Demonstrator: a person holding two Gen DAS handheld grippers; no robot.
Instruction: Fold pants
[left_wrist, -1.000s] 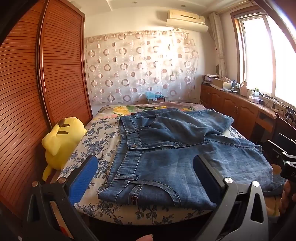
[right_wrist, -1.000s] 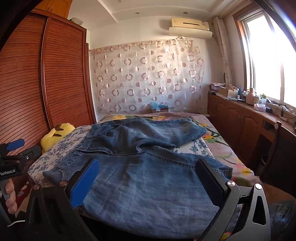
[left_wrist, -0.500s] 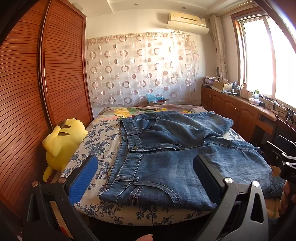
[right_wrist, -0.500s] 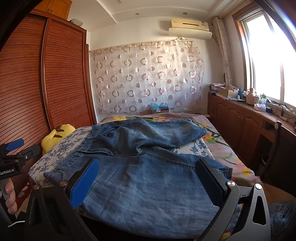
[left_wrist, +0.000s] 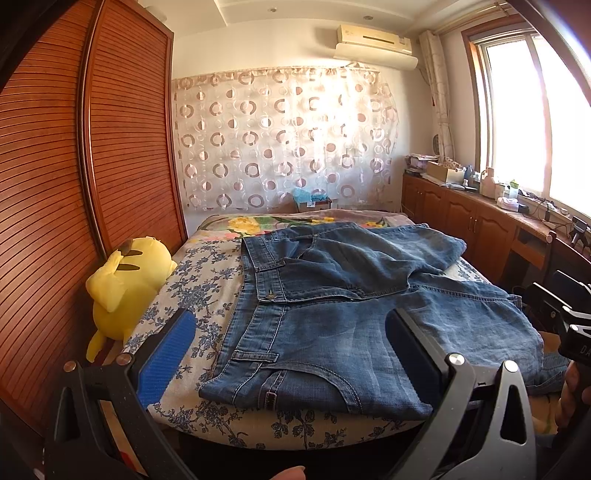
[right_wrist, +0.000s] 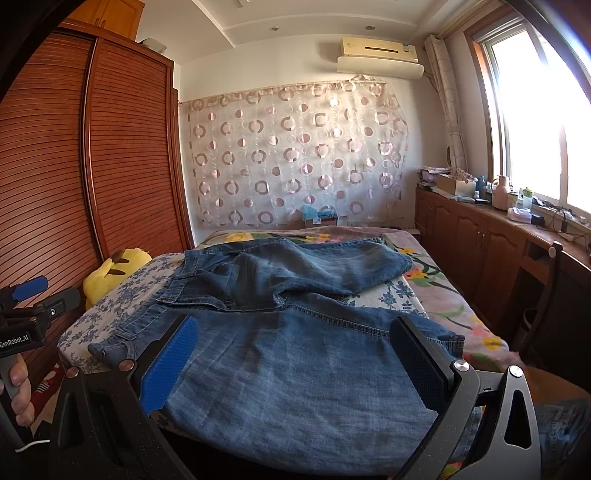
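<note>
the blue jeans (left_wrist: 332, 317) lie spread out on the bed (left_wrist: 207, 295), on top of a sheet with little blue flowers. the waist with its button is on your left side. one leg is bent over and lies across the top part, and the other leg runs off to your right, with its end hanging over the bed's edge. in the right view the jeans (right_wrist: 295, 354) fill most of the near bed, and their corner at the near left curls up a little.

your left tongs (left_wrist: 288, 354) are wide apart and hold nothing. they float just in front of the near edge of the jeans. your right tongs (right_wrist: 291, 362) are wide apart too, with nothing in them, low over the leg.

a yellow plush toy (left_wrist: 125, 288) sits at the left side of the bed, by the brown wardrobe (left_wrist: 92, 184). a curtain with circles (left_wrist: 284, 140) hangs on the far wall.
</note>
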